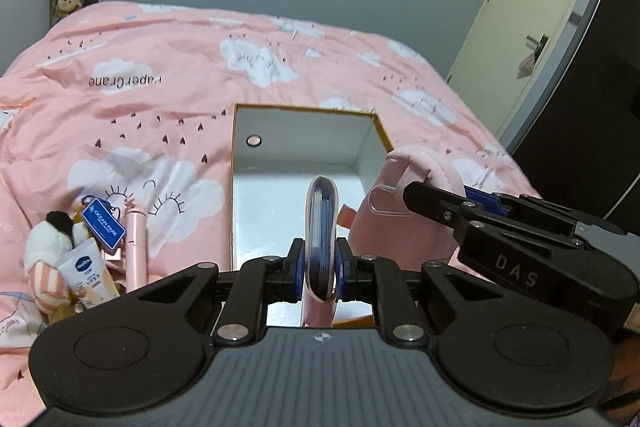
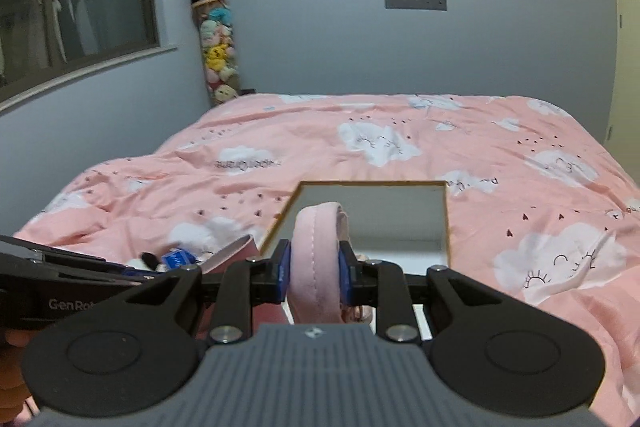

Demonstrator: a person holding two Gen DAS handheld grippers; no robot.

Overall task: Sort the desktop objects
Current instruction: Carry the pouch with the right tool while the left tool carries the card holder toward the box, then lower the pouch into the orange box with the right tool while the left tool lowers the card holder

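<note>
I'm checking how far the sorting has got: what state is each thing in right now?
Left gripper: shut on the pink booklet.
Right gripper: shut on the pink pouch.
Box: open, nearly empty.
Hand cream tube, blue tag, pink pen: unsorted, piled on the bedspread.

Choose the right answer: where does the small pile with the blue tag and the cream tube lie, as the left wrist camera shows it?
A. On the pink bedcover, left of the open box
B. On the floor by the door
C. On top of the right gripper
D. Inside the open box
A: the blue tag and the cream tube lie on the pink bedcover, to the left of the open box.
</note>
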